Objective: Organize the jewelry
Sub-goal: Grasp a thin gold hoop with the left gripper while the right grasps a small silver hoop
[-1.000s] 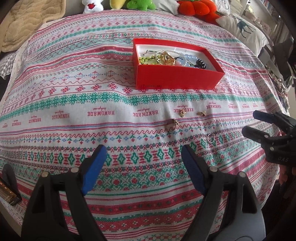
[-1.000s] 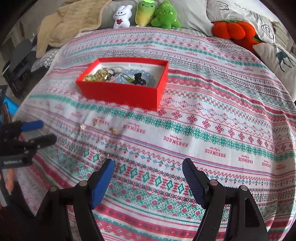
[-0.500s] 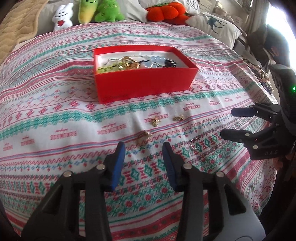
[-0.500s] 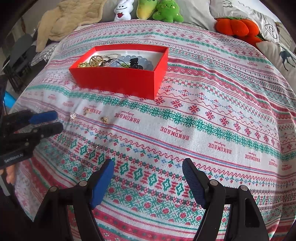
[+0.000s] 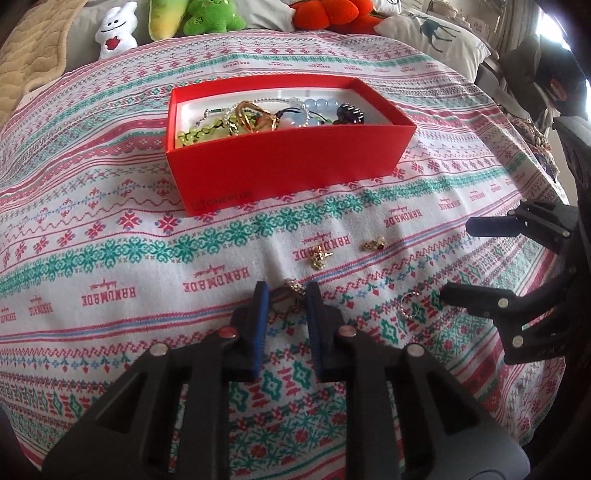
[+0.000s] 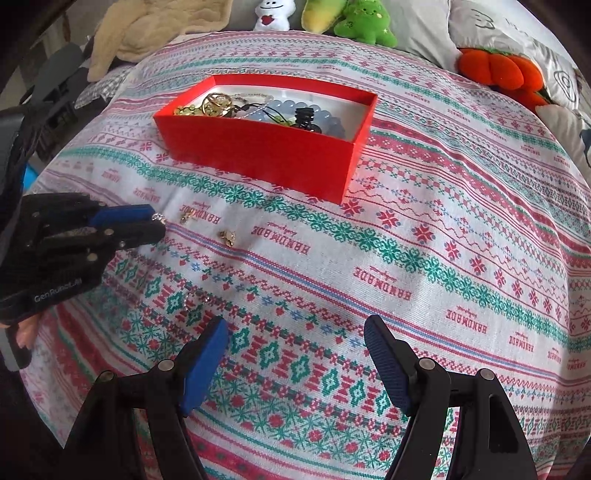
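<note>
A red box (image 5: 291, 162) with bracelets and other jewelry sits on the patterned cloth; it also shows in the right wrist view (image 6: 266, 155). My left gripper (image 5: 284, 295) is low on the cloth, its jaws nearly closed around a small sparkly gold ring (image 5: 294, 287), seen at its tips in the right wrist view (image 6: 159, 218). Two gold earrings (image 5: 320, 256) (image 5: 373, 243) lie just beyond. A thin silver ring (image 5: 408, 304) lies to the right. My right gripper (image 6: 295, 339) is open and empty above the cloth, with the silver ring (image 6: 188, 301) near its left finger.
Plush toys (image 5: 195, 18) and an orange cushion (image 6: 495, 70) line the far edge. A beige blanket (image 6: 155, 33) lies at the back left. The cloth (image 5: 110, 229) drops off at the right, where a dark chair (image 5: 543, 70) stands.
My left gripper moved forward and down to the cloth and narrowed its jaws around the gold ring. The right gripper came closer to the cloth and stayed open.
</note>
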`<action>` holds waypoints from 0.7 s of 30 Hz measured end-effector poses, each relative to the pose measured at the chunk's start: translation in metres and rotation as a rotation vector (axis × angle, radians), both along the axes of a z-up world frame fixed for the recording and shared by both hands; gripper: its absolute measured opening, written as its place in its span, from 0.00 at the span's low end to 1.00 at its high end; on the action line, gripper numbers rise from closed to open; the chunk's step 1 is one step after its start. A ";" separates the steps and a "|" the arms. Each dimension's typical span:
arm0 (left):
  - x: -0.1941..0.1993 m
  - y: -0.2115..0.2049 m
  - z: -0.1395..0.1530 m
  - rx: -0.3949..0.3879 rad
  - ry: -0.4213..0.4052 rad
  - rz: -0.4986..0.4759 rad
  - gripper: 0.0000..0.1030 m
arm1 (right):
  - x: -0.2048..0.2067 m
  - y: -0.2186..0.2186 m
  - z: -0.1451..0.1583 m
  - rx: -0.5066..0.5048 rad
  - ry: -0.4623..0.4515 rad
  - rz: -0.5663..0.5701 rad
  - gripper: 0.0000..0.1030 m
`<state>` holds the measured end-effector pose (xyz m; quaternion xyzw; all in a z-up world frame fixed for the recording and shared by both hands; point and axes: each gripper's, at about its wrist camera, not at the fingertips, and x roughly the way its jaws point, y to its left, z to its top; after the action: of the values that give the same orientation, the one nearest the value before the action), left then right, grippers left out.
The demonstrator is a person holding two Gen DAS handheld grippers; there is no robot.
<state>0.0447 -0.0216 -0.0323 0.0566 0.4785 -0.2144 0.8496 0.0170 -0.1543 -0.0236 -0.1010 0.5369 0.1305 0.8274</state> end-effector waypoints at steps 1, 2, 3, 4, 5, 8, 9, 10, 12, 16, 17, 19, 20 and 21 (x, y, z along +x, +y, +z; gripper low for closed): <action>0.000 0.000 0.000 0.003 0.000 0.000 0.21 | 0.000 0.001 -0.001 0.000 0.000 0.003 0.75; -0.001 0.000 0.001 0.005 -0.001 0.001 0.21 | 0.001 0.002 -0.001 0.002 -0.001 0.004 0.75; -0.001 -0.001 0.002 0.006 -0.001 0.002 0.21 | 0.002 0.002 -0.001 0.005 0.000 0.007 0.75; -0.001 0.000 0.004 0.004 -0.001 0.003 0.21 | 0.001 0.003 -0.001 0.008 0.000 0.009 0.75; -0.001 -0.001 0.006 0.000 -0.001 0.004 0.21 | 0.001 0.005 -0.002 0.012 0.000 0.011 0.75; -0.002 0.004 0.010 -0.006 -0.001 0.010 0.21 | 0.001 0.010 -0.003 0.024 0.001 0.027 0.75; -0.003 0.006 0.011 -0.007 0.001 0.014 0.21 | 0.000 0.013 -0.003 0.029 -0.001 0.037 0.75; -0.004 0.008 0.011 -0.006 0.003 0.018 0.21 | -0.001 0.014 -0.003 0.034 -0.004 0.046 0.75; -0.004 0.012 0.010 -0.002 0.007 0.026 0.21 | -0.003 0.020 -0.004 0.040 -0.013 0.064 0.75; -0.009 0.019 0.009 0.006 0.012 0.038 0.21 | -0.009 0.030 -0.005 0.051 -0.025 0.102 0.72; -0.010 0.021 0.009 0.005 0.014 0.041 0.21 | -0.010 0.032 -0.006 0.053 -0.031 0.113 0.67; -0.012 0.024 0.010 0.002 0.015 0.044 0.21 | -0.013 0.039 -0.007 0.045 -0.047 0.146 0.59; -0.012 0.025 0.010 0.000 0.015 0.044 0.21 | -0.015 0.042 -0.007 0.042 -0.060 0.166 0.55; -0.013 0.026 0.011 -0.001 0.014 0.046 0.21 | -0.015 0.045 -0.007 0.042 -0.066 0.182 0.52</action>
<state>0.0313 0.0042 -0.0216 0.0436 0.4855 -0.1954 0.8510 0.0015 -0.1095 -0.0309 -0.1360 0.4952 0.2128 0.8313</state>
